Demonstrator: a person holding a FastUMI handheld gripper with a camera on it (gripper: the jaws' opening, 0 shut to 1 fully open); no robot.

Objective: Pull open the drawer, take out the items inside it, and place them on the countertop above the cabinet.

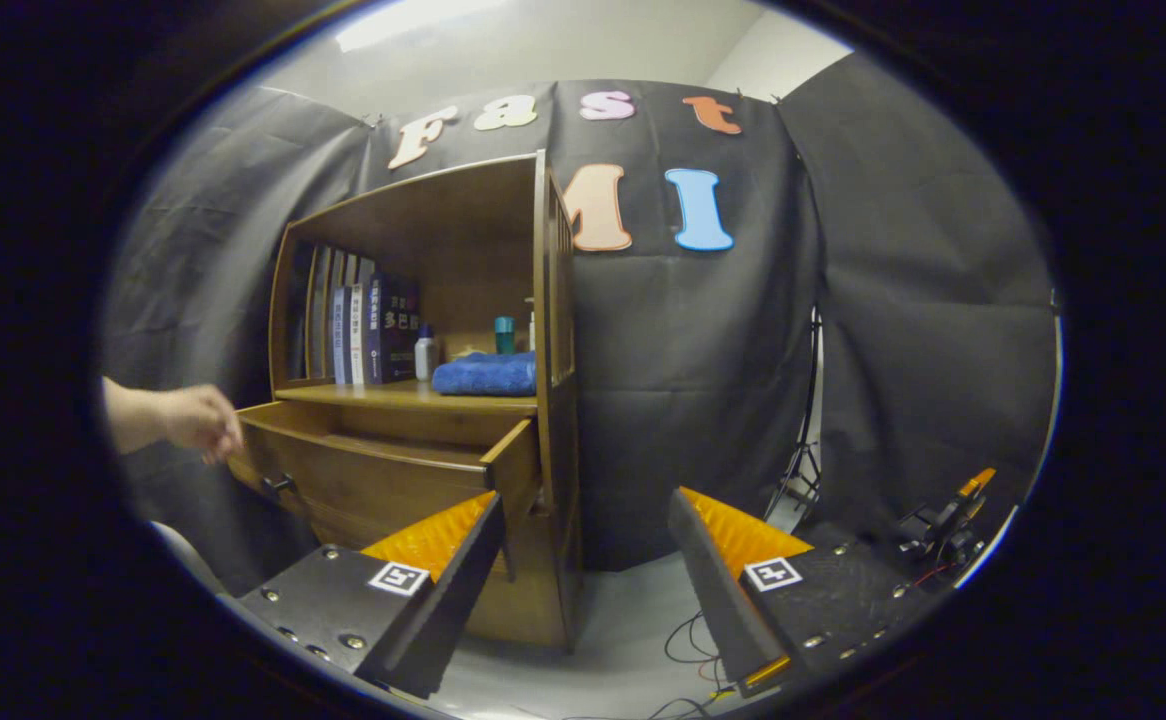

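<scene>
Black cloth hangs all round the booth, and against it stands a wooden cabinet (543, 400) that serves as the landmark for everything else. Its countertop (393, 396), a shelf-like board under an open hutch, carries a row of upright books (368, 330) toward the cabinet's far side, a small white bottle (424, 357) beside them, a teal-capped bottle (505, 335) further back, and a folded blue towel (486, 375) near the cabinet's near side panel. Just below that board the drawer (383, 470) stands pulled out from the cabinet front, its dark knob (278, 484) showing on the face; what lies inside it cannot be seen from this low angle. A person's bare hand (198, 420) hovers at the drawer's far corner, close to its top edge. The gripper (583, 560) sits in front of the cabinet's near corner with its fingers spread wide apart and nothing between them; one finger overlaps the drawer's near corner in the view, though it seems short of touching it. By my reading the opening step is done, or nearly so, and the removal of items is the step in hand. The next move likely calls for lifting the gripper above the drawer's rim, tipping it down to look inside, and keeping the fingers apart until an item lies between them. Free board left of the towel looks the sensible landing spot.
</scene>
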